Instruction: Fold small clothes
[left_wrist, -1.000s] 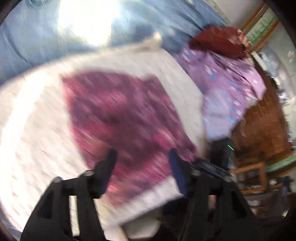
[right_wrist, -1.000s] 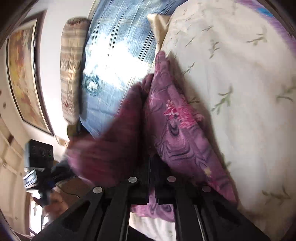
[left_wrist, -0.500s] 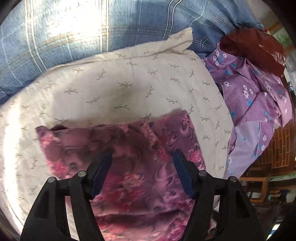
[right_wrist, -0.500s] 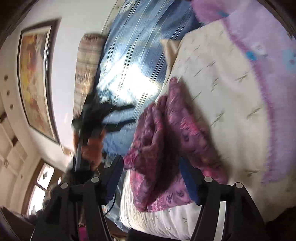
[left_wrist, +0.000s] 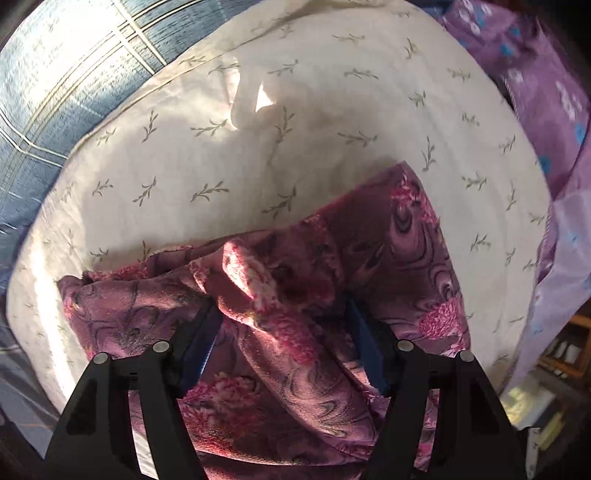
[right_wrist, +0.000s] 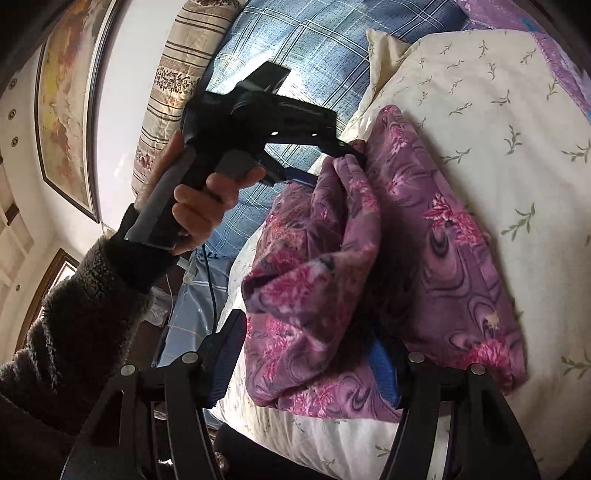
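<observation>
1 purple floral garment (left_wrist: 388, 251) | 1 cream pillow (left_wrist: 258, 155) | 2 grippers, jaws spread, gripping nothing

Sunlit blue plaid bedspread (right_wrist: 314, 48); framed painting (right_wrist: 66, 92) on white wall (right_wrist: 122, 74).

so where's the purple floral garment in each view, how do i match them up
left wrist: the purple floral garment fills the lower centre, bunched between the left gripper's open fingers.
right wrist: it lies centre to lower right, its lower edge between the right gripper's open fingers.
shared landmark: the cream leaf-print pillow under it.
</observation>
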